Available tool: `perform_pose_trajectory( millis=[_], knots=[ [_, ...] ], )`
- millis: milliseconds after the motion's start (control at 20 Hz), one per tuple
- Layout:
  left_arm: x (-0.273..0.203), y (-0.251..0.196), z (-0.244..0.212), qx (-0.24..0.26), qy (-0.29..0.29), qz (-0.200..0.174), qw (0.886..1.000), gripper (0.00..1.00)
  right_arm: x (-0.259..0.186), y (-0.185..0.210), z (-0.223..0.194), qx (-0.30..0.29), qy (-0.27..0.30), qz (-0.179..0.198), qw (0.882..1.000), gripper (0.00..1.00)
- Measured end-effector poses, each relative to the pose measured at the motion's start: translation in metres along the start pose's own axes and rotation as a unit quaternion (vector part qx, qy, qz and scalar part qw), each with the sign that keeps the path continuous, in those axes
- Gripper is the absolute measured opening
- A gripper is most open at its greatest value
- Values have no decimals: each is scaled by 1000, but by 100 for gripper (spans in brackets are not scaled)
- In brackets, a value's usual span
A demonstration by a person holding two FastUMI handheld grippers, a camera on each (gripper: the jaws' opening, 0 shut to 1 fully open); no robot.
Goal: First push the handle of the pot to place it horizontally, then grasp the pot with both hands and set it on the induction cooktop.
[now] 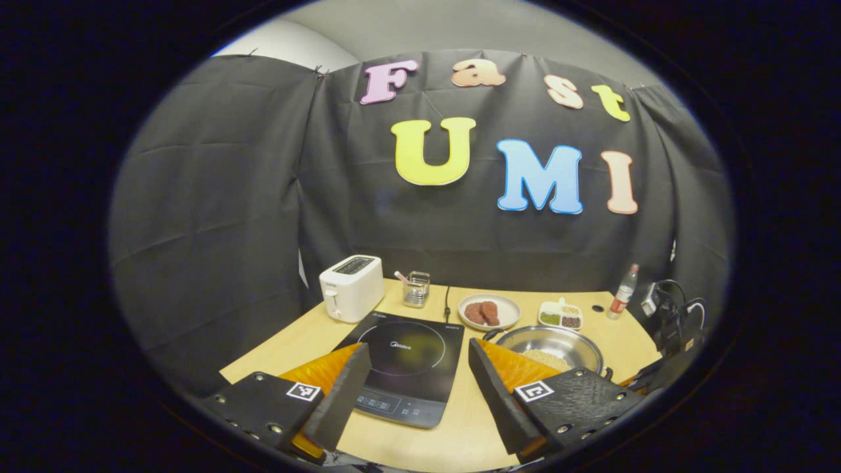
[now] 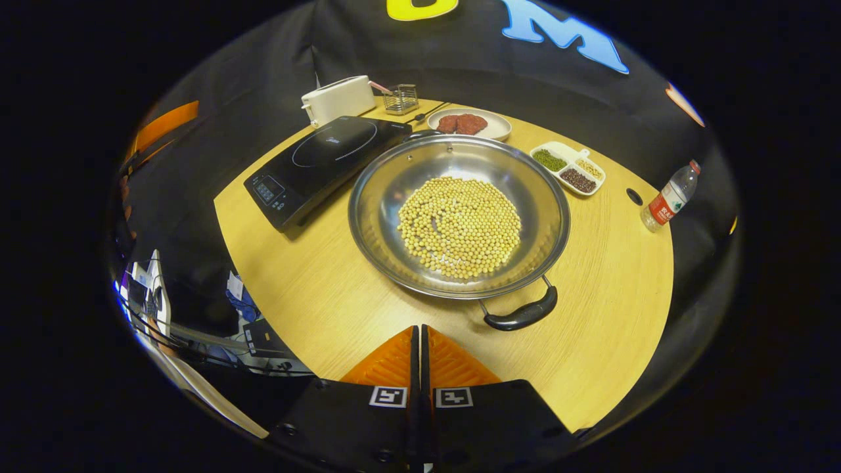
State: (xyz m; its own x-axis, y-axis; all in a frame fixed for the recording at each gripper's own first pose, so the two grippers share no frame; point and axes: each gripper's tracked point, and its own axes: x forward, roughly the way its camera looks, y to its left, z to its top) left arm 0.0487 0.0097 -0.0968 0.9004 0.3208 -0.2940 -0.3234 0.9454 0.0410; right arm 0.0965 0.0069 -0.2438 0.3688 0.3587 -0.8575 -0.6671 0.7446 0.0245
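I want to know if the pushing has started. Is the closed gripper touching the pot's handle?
Apart. In the right gripper view, bare table lies between the right gripper and the pot's handle.

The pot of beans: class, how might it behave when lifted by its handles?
The pot is metal, so probably stiff. The loose beans would likely slide if it tilts. The near handle looks smooth, perhaps slippery.
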Motion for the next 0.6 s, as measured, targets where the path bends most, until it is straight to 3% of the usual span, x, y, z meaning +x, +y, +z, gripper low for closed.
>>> perform_pose_trajectory(
  millis=[350, 600],
  knots=[
    [-6, 1, -20, -25, 32, 49, 998, 91, 29, -26, -1, 20, 30, 18, 999, 2],
    [-11, -9, -21, -10, 41, 59, 997, 91, 34, -30, 0, 8, 31, 26, 999, 2]
  ],
)
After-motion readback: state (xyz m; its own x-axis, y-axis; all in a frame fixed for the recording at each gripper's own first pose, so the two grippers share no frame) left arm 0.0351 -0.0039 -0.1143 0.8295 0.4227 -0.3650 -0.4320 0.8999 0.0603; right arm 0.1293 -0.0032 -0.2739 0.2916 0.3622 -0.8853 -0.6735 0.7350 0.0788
